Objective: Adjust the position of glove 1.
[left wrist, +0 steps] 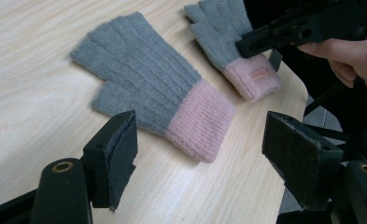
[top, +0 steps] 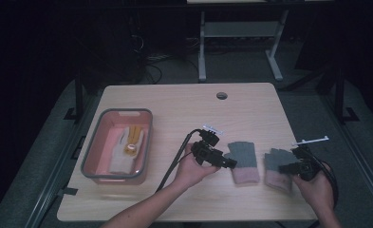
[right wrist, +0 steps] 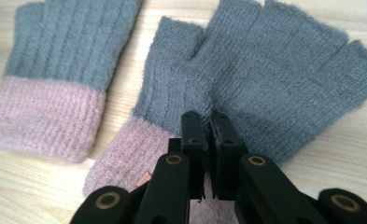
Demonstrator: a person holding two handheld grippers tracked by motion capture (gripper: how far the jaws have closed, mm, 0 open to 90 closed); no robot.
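Wooden desk (top: 184, 109), light grain, carries everything. Grey bin (top: 91, 152) with pink inside sits at the left, a white-and-yellow glove (top: 126, 147) already lying in it. Two grey fingerless gloves with pink cuffs lie side by side on the near right of the desk, apart from each other: left glove (top: 242, 160) flat, right glove (top: 275, 167) close to the right desk edge.

Left hand-held gripper (top: 220, 160): jaws wide apart, nothing between them, hovering just left of the left glove, pads aimed at its thumb and cuff side in the left gripper view (left wrist: 200, 158). Right hand-held gripper (top: 288, 168): jaws pressed together on a pinch of grey knit near the palm of the right glove, fabric bunched at the tips in the right gripper view (right wrist: 208, 122).

Risks, judged from this:
- Right pinch looks thin, maybe one layer only; on lifting, the knit could stretch and slip out.
- Right glove is near the desk edge; a slip there could drop it off the desk.
- Left jaws closing on flat knit could just push the glove along the desk rather than gather it.
- Bin is well apart to the left; a long carry gives a weak grip time to fail.
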